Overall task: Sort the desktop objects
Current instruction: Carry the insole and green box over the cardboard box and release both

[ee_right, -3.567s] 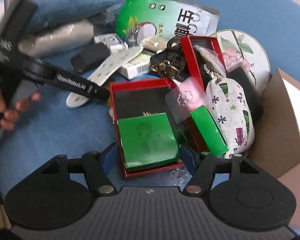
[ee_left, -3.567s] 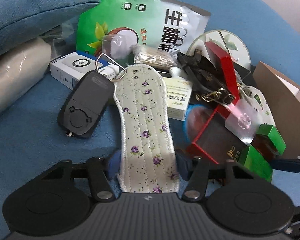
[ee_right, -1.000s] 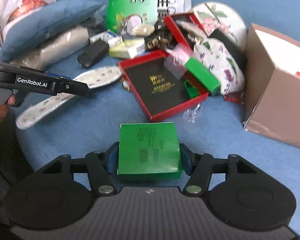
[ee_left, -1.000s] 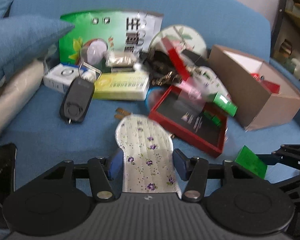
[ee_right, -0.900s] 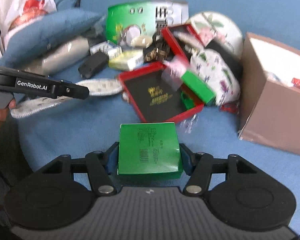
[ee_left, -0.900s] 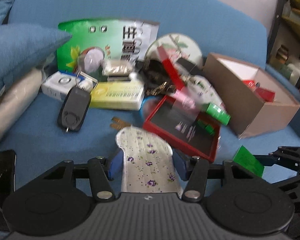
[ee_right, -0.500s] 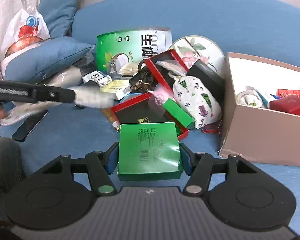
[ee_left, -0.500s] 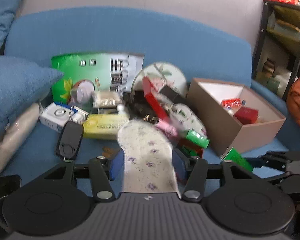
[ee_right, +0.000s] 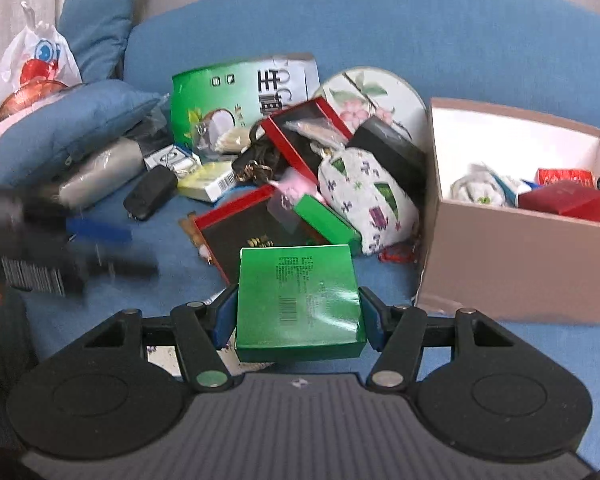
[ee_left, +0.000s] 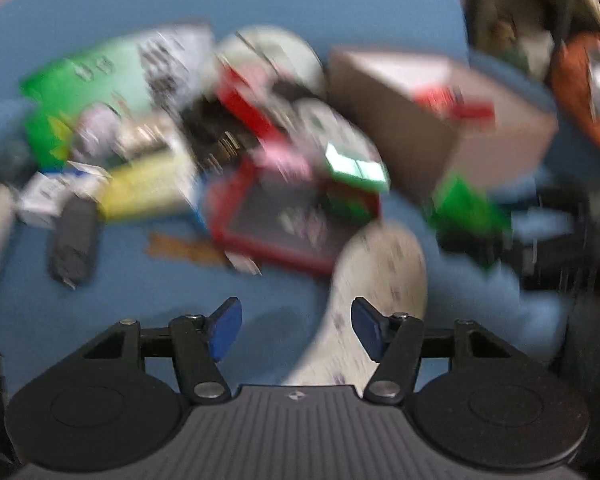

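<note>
My right gripper (ee_right: 298,318) is shut on a green box (ee_right: 298,300) and holds it above the blue sofa seat, left of the brown cardboard box (ee_right: 516,236). My left gripper (ee_left: 296,328) is open; the view is blurred. The floral insole (ee_left: 376,296) lies slanted by its right finger, not clamped. The left gripper shows as a dark blur in the right wrist view (ee_right: 80,236). The pile holds a red tray (ee_right: 244,232), a floral pouch (ee_right: 366,196), a black key fob (ee_right: 150,192) and a green snack bag (ee_right: 236,96).
A blue cushion (ee_right: 64,128) and a plastic bag (ee_right: 32,72) sit at the far left. A round floral tin lid (ee_right: 372,92) leans at the back. The cardboard box holds a red packet (ee_right: 562,196) and a white item (ee_right: 478,190).
My left gripper has opened and let go of the insole, which now slants to the right. It swung fast, blurring its view. My right gripper still holds the green box, slightly higher.
</note>
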